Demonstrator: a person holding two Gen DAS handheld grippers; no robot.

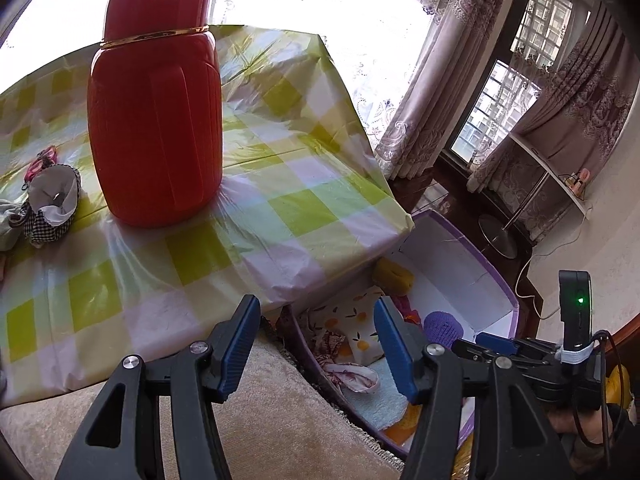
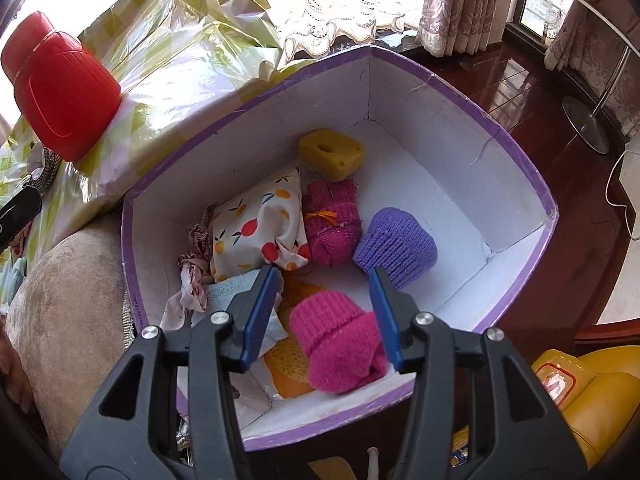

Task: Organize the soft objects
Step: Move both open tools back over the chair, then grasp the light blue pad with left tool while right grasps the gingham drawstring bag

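Note:
A purple-rimmed white box [image 2: 520, 152] stands on the floor beside the table; it also shows in the left wrist view [image 1: 492, 280]. In it lie a pink knitted piece [image 2: 336, 340], a second pink knitted piece [image 2: 332, 224], a purple knitted piece [image 2: 396, 244], a yellow sponge [image 2: 332, 156], a fruit-print cloth pouch [image 2: 256, 228] and a light blue towel [image 2: 228, 292]. My right gripper [image 2: 324, 312] is open above the box, with the near pink piece between its jaws and lying loose. My left gripper [image 1: 316, 344] is open and empty over the table's edge.
A red plastic jar [image 1: 156, 112] stands on the checked tablecloth [image 1: 280, 168]. A small checked fabric basket [image 1: 52, 204] sits at the table's left. A beige cushion [image 2: 68, 296] lies beside the box. A lamp base [image 2: 584, 120] stands on the dark wooden floor.

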